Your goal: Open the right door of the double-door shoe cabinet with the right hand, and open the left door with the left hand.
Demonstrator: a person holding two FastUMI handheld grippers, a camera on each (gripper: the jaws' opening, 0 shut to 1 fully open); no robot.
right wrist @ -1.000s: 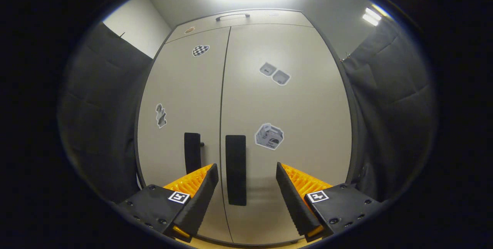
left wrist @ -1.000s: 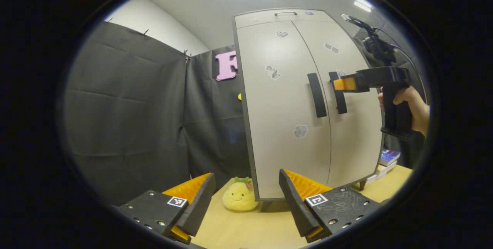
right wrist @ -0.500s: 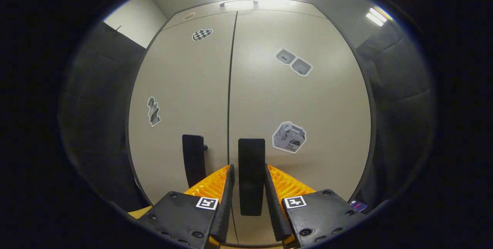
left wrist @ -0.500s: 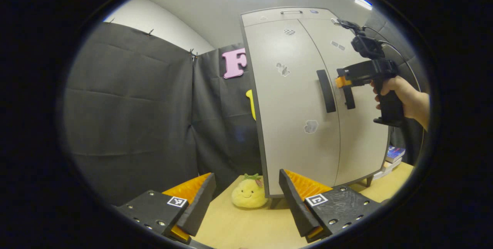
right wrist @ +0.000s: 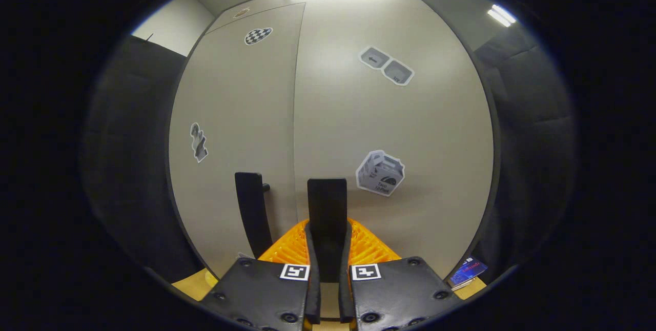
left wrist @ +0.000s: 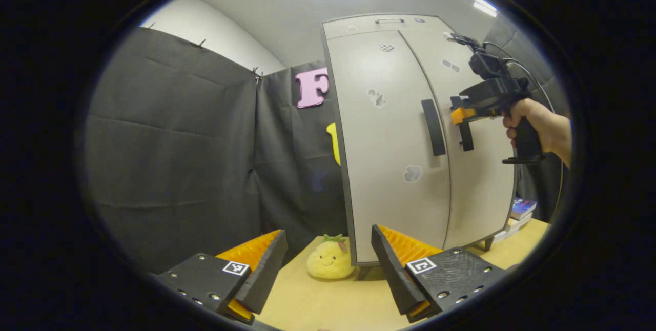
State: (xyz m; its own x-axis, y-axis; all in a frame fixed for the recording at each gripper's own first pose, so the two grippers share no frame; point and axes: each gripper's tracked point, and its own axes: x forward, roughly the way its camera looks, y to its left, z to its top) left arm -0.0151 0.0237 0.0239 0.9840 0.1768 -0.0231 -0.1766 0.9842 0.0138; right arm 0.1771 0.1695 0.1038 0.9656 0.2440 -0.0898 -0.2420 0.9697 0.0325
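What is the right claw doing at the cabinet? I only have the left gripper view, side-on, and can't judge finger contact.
Observer: In the right gripper view, the right claw is shut on the right door's black vertical bar handle, one finger pressed on each side.
Operator: Where on the bar?
Observer: The lower part. The bar's top end stands clear above the fingertips.
Operator: Anything close to the claw?
Observer: A grey box-picture sticker on the right door, to the right of the bar and apart from the claw.
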